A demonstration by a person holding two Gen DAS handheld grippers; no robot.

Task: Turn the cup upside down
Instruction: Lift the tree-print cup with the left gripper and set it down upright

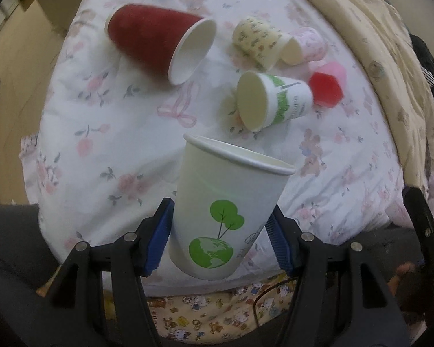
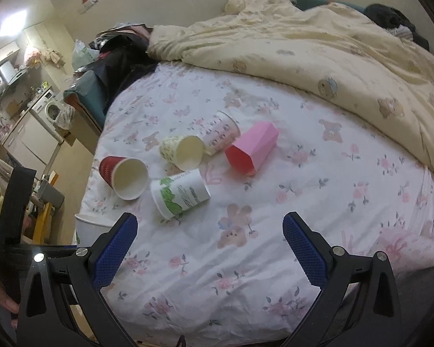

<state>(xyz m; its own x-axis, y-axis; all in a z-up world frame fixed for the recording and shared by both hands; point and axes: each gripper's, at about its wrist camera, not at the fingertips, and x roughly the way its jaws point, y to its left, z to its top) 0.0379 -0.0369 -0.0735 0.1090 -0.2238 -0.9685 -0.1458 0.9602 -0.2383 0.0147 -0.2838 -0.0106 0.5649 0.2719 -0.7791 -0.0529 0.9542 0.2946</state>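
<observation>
Now the left hand-held gripper (image 1: 221,231), clamped on the upright cup (image 1: 227,211), should roll fully before lowering onto the bed (image 1: 101,121); the right hand-held gripper (image 2: 209,245) gapes empty.

Left gripper (image 1: 220,240) frame: black plastic arms, branched into angular struts with triangular cut-outs.
Left gripper screws: 4 round silver screw heads are seen, 2 on each arm.
Left gripper pads (image 1: 156,243): blue, ribbed, fixed to the inner faces of the jaws.
Right gripper (image 2: 209,248) frame: black plastic, the same strutted shape.
Right gripper screws: 4 silver heads are seen.
Right gripper pads (image 2: 115,251): blue, finely cross-hatched.
Skin: a bare fingertip (image 2: 3,300) is seen at the left edge of the right wrist view.
</observation>
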